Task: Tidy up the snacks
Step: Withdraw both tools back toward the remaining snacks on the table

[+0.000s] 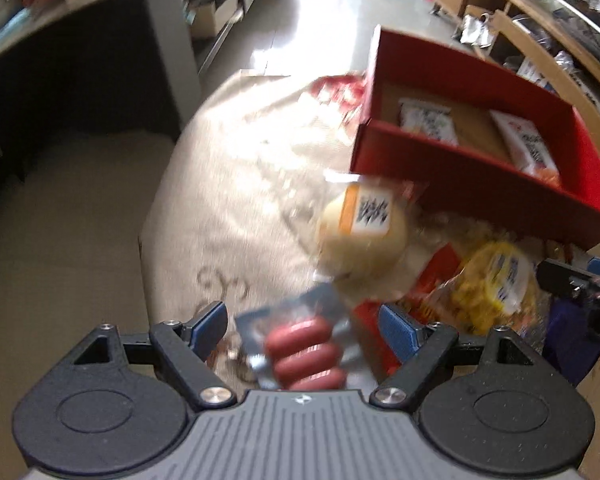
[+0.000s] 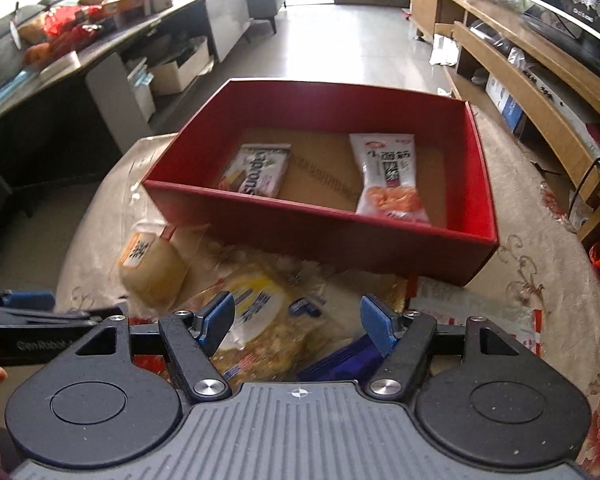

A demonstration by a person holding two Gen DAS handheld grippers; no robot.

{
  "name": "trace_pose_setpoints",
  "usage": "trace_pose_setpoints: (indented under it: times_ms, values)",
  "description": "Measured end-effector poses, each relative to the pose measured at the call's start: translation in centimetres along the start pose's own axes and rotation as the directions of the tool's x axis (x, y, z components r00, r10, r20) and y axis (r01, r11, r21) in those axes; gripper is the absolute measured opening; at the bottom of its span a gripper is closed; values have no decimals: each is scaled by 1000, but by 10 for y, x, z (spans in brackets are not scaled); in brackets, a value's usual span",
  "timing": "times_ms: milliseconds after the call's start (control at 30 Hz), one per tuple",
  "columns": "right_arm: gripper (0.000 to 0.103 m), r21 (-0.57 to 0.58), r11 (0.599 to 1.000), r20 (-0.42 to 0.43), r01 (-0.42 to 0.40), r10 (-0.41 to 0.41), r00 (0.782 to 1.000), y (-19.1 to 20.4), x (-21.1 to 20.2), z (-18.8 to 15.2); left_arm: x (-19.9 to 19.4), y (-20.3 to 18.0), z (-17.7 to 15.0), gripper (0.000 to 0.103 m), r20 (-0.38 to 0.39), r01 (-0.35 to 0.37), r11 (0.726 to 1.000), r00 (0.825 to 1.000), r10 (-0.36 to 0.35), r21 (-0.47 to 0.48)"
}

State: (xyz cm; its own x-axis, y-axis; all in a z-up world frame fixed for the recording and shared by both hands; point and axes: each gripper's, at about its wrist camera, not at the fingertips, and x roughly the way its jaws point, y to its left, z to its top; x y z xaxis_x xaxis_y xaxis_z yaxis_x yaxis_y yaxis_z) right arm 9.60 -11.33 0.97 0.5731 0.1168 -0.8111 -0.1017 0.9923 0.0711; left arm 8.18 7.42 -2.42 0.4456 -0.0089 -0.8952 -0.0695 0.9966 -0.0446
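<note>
The open-topped red cardboard box is reachable from above: bare brown floor lies between its two flat packets. Its near wall blocks a low approach. In front, wrapped snacks crowd the cloth-covered counter, whose left part lies bare.

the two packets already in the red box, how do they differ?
The dark packet lies at the left of the red box, short, with green-and-white print. The white packet lies at the right, clearly longer, with red lettering and an orange snack picture at its near end. The dark one tilts a little; the white one runs nearly front to back. Both lie flat on the box floor, apart.
</note>
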Motion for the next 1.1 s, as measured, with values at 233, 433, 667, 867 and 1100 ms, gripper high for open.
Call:
trace_pose_setpoints:
  times_ms: [233, 433, 667, 867, 1100]
  values:
    - [80, 14, 1000, 3, -3, 3, 1000, -4, -4, 0, 9, -2, -7, 82, -38, 3, 1000, 999, -3, -3]
    - [80, 41, 999, 5, 8, -9, 1000, -14, -6, 1, 12, -10, -9, 82, -50, 25, 999, 998, -26, -31]
    - [80, 82, 996, -13, 40, -39, 999, -33, -6, -1, 4, -41, -2, 82, -14, 100, 994, 995, -100, 40]
    - [80, 109, 992, -48, 70, -65, 997, -51, -2, -6, 1, -62, 1, 82, 3, 132, 988, 991, -132, 80]
    - [80, 132, 988, -59, 82, -75, 995, -66, -5, -12, -2, -101, 9, 82, 8, 193, 952, 980, -201, 237]
